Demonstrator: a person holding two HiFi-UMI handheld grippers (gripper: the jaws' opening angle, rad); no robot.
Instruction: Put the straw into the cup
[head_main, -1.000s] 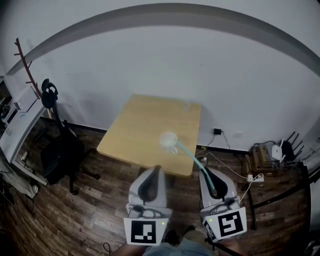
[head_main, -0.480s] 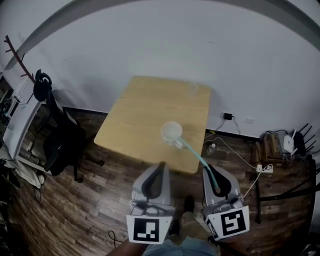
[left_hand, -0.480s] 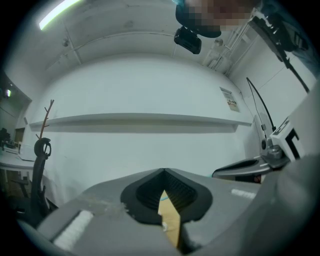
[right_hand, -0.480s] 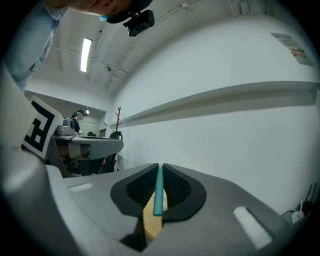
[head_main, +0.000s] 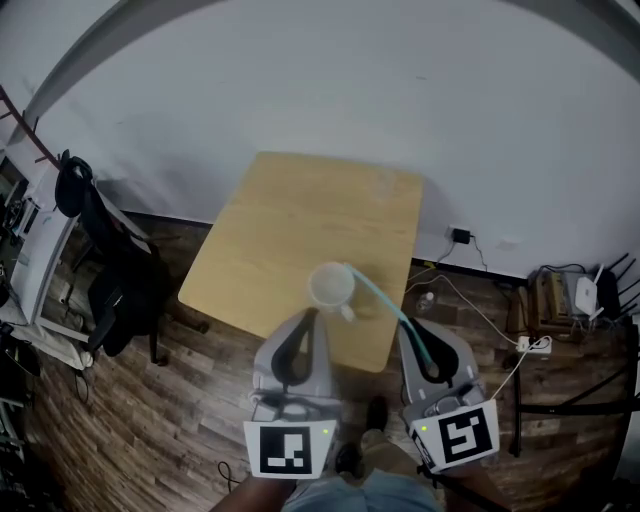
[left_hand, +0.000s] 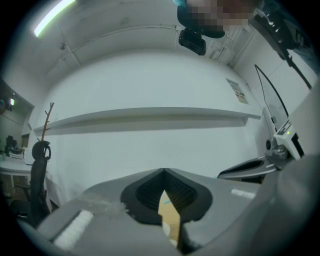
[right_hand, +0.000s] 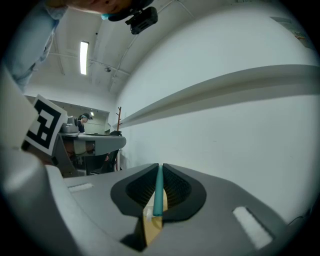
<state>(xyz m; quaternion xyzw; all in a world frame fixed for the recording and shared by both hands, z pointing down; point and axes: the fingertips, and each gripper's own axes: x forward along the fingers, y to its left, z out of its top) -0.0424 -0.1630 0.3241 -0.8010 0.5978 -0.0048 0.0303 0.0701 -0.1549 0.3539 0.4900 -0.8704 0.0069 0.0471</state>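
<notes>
step: insert | right gripper (head_main: 424, 345) clamped on straw (head_main: 385, 305), lower right | straw tip at cup (head_main: 328, 287) rim, centre frame, near table (head_main: 300, 210) front edge | left gripper (head_main: 303, 335) closed, empty | advice: centre tip over mouth, lower steeply, release gently or the cup may tip

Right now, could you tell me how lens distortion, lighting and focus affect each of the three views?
Head view: fisheye bows the wall, corners darken, the pale cup looks soft on the evenly lit table. Left gripper view: black circular vignette, ceiling strip light glaring upper left, the near left gripper blurred. Right gripper view: same vignette, the teal straw soft in the right gripper.
</notes>
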